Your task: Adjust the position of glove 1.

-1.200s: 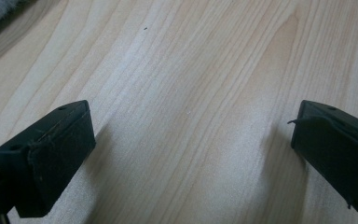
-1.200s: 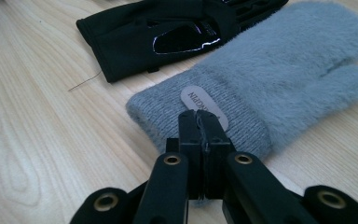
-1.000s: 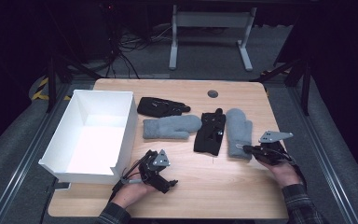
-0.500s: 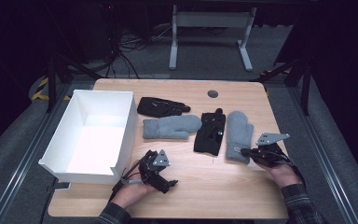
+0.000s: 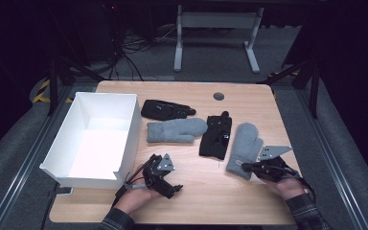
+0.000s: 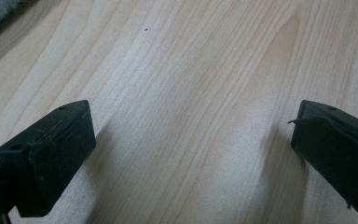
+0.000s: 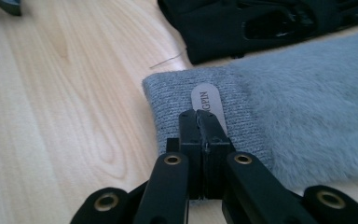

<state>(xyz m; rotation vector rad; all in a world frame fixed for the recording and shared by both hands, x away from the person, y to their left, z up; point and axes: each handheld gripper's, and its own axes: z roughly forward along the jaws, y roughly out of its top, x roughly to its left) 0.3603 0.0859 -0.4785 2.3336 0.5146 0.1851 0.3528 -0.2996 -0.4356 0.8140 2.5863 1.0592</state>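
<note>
A grey mitten (image 5: 245, 146) lies at the right of the wooden table, its knit cuff toward the person. My right gripper (image 5: 243, 167) is shut, its tips (image 7: 204, 119) resting on that cuff (image 7: 177, 98) at a pale label; no fabric shows between the jaws. My left gripper (image 5: 175, 188) lies near the front edge by the white box. Its jaws stand wide open over bare wood (image 6: 191, 140) with nothing between them. A second grey mitten (image 5: 175, 130) lies mid-table, pointing right.
A large white open box (image 5: 124, 139) stands at the left of the table. One black glove (image 5: 216, 136) lies between the two mittens, another (image 5: 165, 109) behind them. A round cable hole (image 5: 218, 96) sits near the far edge.
The right gripper has slid left and toward the person, onto the cuff of the right mitten. The left gripper has stayed put.
</note>
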